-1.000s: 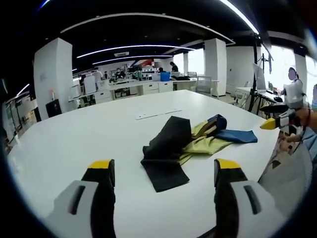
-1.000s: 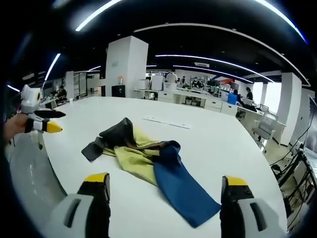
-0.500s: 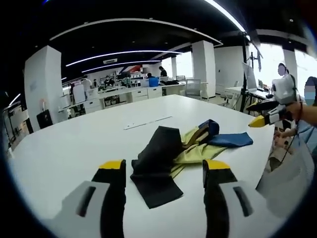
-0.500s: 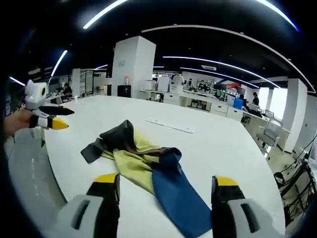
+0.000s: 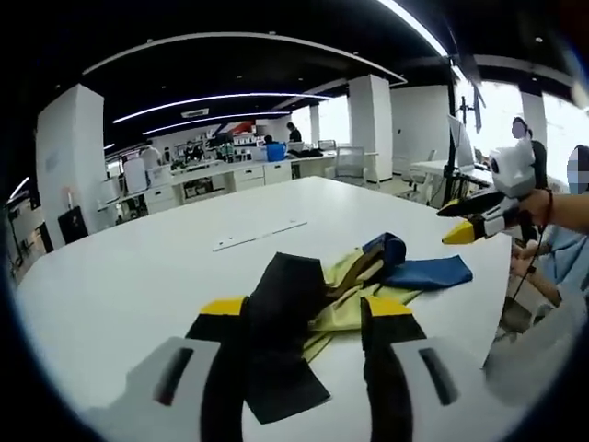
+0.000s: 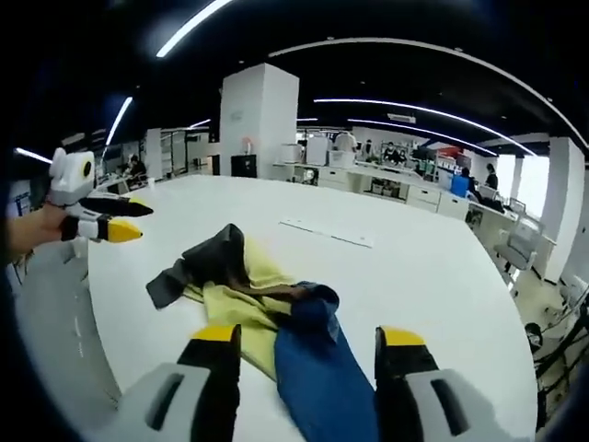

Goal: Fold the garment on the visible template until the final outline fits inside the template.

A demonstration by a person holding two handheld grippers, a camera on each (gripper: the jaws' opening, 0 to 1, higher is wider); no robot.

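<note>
Crumpled garment [image 5: 340, 285] lying mid-table [image 5: 138, 276], black flap at 6 o'clock of the left gripper view, blue flap [image 6: 322, 387] at 6 o'clock of the right. Left gripper [image 5: 304, 318] and right gripper [image 6: 308, 345] both parted, straddling cloth, gripping nothing. Best to pinch one layer at each edge, then spread flat. No containers; pale strip [image 5: 258, 236] at 12 o'clock.

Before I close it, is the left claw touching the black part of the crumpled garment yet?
Cannot tell. In the left gripper view the black fabric section lies between the left claw and its open jaws, but whether they rest on the cloth or hover above it isn't plain.
</note>
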